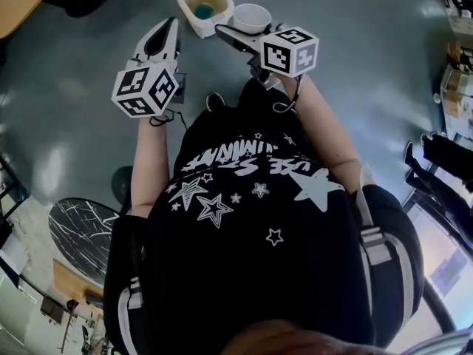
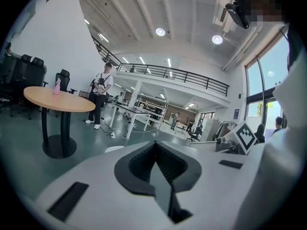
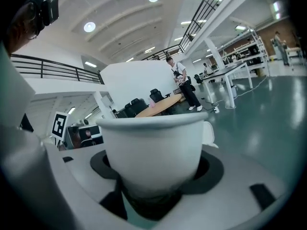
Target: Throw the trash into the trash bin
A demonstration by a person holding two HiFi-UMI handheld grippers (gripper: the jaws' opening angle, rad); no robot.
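The left gripper carries nothing: its fingers are pressed together with no gap and nothing between them. It is held out in front of the person's body, beside the other hand. That looks like a way of keeping it clear while the other hand does the work. Just ahead of it, the white trash bin stands open on the grey floor. The bin has no lid over it, so a thing can be dropped straight in. One blue item already lies at its bottom. The white paper cup, the trash of the task, hangs upright just to the right of the bin's rim, near it but not yet over the opening. The right gripper has its fingers spread wide around the cup's lower part and pinches it there, a hold low on the base that keeps the mouth upward and the cup steady for the carry. I judge the drop has yet to be made. Counted: two grippers, each with one marker cube, one cup, one bin and one blue item inside it. Off in the room behind are one round tabletop bearing one pink bottle, and one person standing past it
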